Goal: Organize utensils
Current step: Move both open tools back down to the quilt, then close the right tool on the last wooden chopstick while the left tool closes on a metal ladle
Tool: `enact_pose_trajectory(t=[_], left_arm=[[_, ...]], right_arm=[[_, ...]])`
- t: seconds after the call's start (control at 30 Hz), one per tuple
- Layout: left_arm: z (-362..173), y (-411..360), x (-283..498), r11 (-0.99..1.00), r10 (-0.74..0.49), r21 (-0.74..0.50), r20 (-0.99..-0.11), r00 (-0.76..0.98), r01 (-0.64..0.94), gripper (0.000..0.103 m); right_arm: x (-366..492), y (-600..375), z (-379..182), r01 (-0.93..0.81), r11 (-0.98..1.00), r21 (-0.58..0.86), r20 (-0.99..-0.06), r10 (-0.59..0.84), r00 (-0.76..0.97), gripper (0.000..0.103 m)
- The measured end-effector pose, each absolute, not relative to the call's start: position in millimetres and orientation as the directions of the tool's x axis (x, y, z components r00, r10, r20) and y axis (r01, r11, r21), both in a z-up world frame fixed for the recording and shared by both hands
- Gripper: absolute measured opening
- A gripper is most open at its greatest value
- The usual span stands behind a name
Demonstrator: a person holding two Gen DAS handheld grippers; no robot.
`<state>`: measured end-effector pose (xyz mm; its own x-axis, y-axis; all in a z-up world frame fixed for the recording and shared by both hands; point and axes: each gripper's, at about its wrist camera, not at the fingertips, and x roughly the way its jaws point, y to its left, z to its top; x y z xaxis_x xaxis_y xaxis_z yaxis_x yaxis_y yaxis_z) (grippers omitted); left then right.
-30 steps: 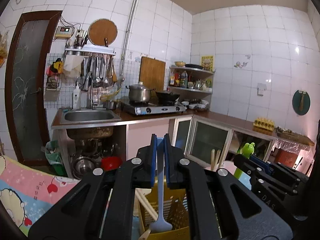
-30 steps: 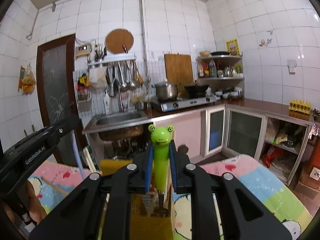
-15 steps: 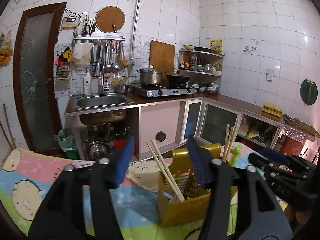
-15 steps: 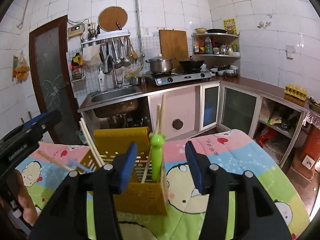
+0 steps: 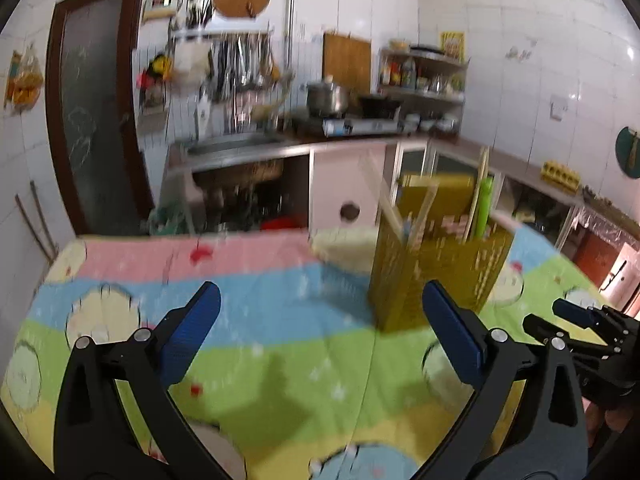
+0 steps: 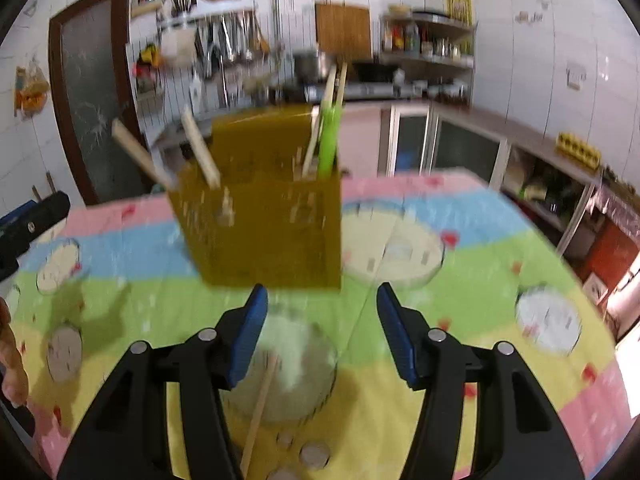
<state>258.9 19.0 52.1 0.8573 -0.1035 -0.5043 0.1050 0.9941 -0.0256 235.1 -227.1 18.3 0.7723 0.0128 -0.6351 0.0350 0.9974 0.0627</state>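
A yellow perforated utensil holder (image 6: 264,216) stands on the cartoon-print cloth (image 6: 460,288); it also shows in the left wrist view (image 5: 440,264). Chopsticks (image 6: 200,152) and a green frog-handled utensil (image 6: 330,140) stand in it; the utensil's green handle shows in the left wrist view (image 5: 482,208). A single wooden chopstick (image 6: 260,404) lies on the cloth between my right gripper's fingers. My right gripper (image 6: 320,324) is open and empty, in front of the holder. My left gripper (image 5: 320,336) is open and empty, left of the holder.
The right gripper shows at the right edge of the left wrist view (image 5: 592,332). Behind the table are a sink counter (image 5: 240,144), a stove with a pot (image 5: 326,98), cabinets and a dark door (image 5: 92,120). Small round objects (image 6: 314,454) lie on the cloth near the front edge.
Both grippers let go of their utensils into the holder, opened wide, and have pulled back and down from it. The views are motion-blurred now.
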Motion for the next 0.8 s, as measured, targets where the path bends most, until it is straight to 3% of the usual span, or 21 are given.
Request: enact_pose_trajectory(t=[0.27, 0.33, 0.47, 0.53, 0.8], left_arm=[[-3, 24, 255, 0.998, -0.051, 0.0, -0.645, 0.762, 0.067, 0.098], [-10, 22, 253, 0.998, -0.04, 0.006, -0.667, 0.744, 0.058, 0.098], [-18, 18, 251, 0.999, -0.038, -0.009, -0.692, 0.721, 0.043, 0.098], [-21, 14, 248, 0.999, -0.05, -0.03, -0.705, 0.707, 0.041, 0.098], [-30, -25, 232, 0.997, -0.075, -0.037, -0.741, 0.667, 0.072, 0.098]], right_arm=[[243, -203, -31, 0.018, 0.999, 0.045, -0.743, 0.021, 0.669, 0.054], [249, -197, -38, 0.007, 0.999, 0.038, -0.761, 0.024, 0.648, 0.042], [260, -193, -46, 0.0, 0.999, 0.034, -0.785, 0.027, 0.619, 0.027], [262, -192, -45, -0.006, 0.999, 0.039, -0.783, 0.034, 0.621, 0.011], [241, -226, -36, 0.017, 0.999, 0.04, -0.768, 0.02, 0.641, 0.006]])
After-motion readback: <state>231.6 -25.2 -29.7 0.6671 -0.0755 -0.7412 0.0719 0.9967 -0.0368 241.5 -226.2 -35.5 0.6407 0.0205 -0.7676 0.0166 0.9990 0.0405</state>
